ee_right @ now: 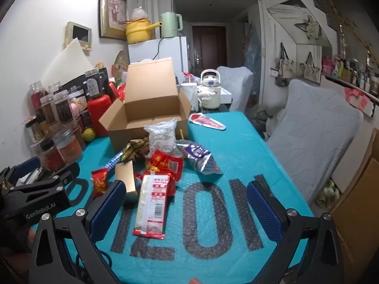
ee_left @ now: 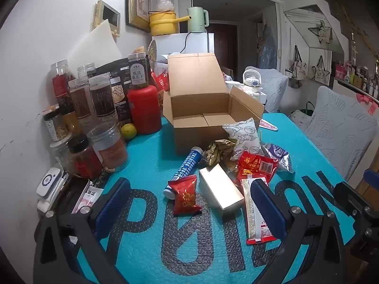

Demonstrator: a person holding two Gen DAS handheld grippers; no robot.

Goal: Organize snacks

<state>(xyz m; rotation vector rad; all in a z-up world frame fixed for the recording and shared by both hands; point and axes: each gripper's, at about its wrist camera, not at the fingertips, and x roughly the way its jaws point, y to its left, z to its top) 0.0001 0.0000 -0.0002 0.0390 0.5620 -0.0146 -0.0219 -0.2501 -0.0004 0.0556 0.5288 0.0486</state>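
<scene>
Currently, surface: teal mat (ee_left: pixel 146 156), cardboard box (ee_left: pixel 201 108) at far edge.
Snacks: long packet (ee_right: pixel 152 203) between right gripper (ee_right: pixel 187 206) fingers, untouched.
Grippers: left gripper (ee_left: pixel 189 209), right both spread wide, empty.

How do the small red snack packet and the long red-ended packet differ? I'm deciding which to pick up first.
The small red packet is short, puffy and solid red with gold print; the long packet is a flat strip with a pale see-through middle and red ends. The small red packet lies against the blue tube, left of the gold box; the long packet lies right of that box. Both lie outside the cardboard box.
</scene>
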